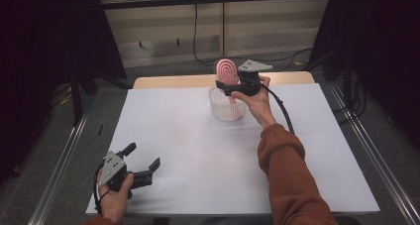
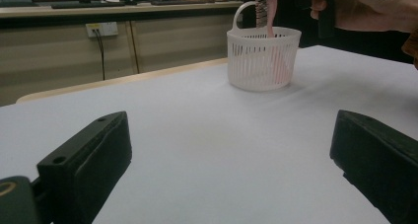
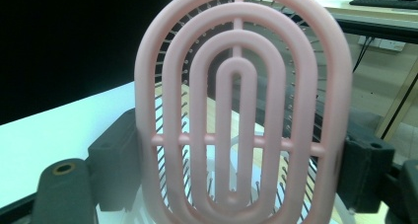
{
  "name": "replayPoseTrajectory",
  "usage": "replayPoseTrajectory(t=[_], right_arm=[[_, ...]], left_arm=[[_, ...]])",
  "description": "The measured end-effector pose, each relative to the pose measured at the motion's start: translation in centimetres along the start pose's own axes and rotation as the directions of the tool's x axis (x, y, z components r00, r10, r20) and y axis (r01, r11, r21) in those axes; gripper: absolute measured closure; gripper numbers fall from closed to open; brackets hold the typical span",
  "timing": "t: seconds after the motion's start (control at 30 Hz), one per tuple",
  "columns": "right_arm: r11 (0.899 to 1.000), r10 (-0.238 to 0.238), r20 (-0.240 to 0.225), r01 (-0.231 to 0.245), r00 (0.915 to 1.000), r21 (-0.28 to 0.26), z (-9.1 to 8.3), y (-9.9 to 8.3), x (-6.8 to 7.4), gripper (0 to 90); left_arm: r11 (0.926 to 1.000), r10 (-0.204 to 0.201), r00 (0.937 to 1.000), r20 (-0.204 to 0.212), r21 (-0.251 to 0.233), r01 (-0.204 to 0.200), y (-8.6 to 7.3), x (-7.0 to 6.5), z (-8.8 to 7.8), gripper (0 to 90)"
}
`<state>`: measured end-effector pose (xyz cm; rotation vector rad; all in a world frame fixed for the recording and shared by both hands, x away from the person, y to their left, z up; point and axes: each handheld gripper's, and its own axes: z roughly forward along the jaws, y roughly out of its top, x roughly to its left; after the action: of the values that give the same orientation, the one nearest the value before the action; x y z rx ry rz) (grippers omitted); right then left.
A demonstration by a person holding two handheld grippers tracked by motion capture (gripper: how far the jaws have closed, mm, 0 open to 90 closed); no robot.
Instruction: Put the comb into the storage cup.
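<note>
while the right tongs (image 1: 229,83) stand clamped on the oval head of the pink vented hairbrush (image 1: 227,72), handle hanging down into the white slotted basket (image 1: 218,107) near the far edge of the bench (image 1: 198,150): step in hand looks like standing the brush in the basket. next, probably a short descent until the handle seats, then release. left tongs (image 1: 144,161) resting wide open and empty at the near left corner, well apart from the basket.

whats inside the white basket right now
The handle end of the pink hairbrush dips into the white basket, while the right tool grips the brush head above the rim. The slotted wall blurs the basket's bottom, so anything else there can't be told.
</note>
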<state>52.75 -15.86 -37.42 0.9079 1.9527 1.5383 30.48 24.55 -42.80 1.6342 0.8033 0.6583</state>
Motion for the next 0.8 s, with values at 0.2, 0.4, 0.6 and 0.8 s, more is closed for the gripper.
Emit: replayPoseTrajectory(t=[0.2,0.4,0.6,0.8], right_arm=[[1.000,0.003,-0.003,-0.003,1.0000,-0.001,0.2,0.0,0.1,19.9],[1.000,0.011,-0.008,-0.011,0.9999,-0.004,0.5,0.0,0.3,19.9],[1.000,-0.001,-0.020,0.001,0.9998,0.007,1.1,0.2,1.0,19.8],[1.000,-0.004,-0.020,0.004,0.9998,0.020,1.5,0.4,1.1,19.7]], left_arm=[[1.0000,0.000,1.0000,0.000,0.001,0.000,0.0,0.0,0.0,2.4],[1.0000,0.003,1.0000,0.002,0.003,-0.003,0.0,-0.1,0.1,2.4],[1.0000,0.001,1.0000,-0.002,0.002,-0.001,0.0,-0.1,0.0,2.4],[1.0000,0.000,1.0000,0.002,0.002,0.000,0.0,0.0,0.1,2.4]])
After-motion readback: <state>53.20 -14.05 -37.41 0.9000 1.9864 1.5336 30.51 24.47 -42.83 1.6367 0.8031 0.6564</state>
